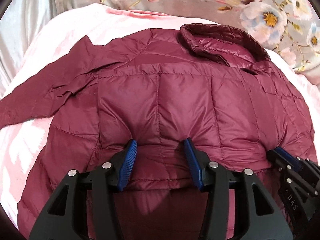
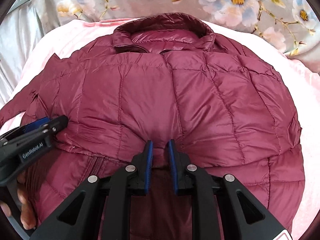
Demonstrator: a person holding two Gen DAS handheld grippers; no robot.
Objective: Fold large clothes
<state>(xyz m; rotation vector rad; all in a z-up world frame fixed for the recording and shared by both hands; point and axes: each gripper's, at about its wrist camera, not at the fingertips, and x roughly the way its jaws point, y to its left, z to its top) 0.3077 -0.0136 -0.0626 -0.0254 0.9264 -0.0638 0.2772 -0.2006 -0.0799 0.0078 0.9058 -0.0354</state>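
Note:
A maroon quilted down jacket (image 1: 170, 92) lies on a pink blanket (image 1: 60, 32), collar (image 1: 222, 40) at the far side. Its lower part is folded up over the body, with one sleeve (image 1: 40, 92) spread to the left. My left gripper (image 1: 161, 150) is open, its jaws wide apart and pressed on the folded hem edge. My right gripper (image 2: 160, 150) is shut on a pinch of the same folded edge of the jacket (image 2: 180, 92). It shows in the left wrist view (image 1: 280, 156) at the right. The left gripper shows in the right wrist view (image 2: 50, 126) at the left.
The pink blanket (image 2: 312, 92) lies on a bed with a grey floral cover (image 2: 240, 2) behind the collar. Grey plain fabric (image 1: 30, 20) lies at the far left. A hand (image 2: 26, 206) holds the left gripper's handle.

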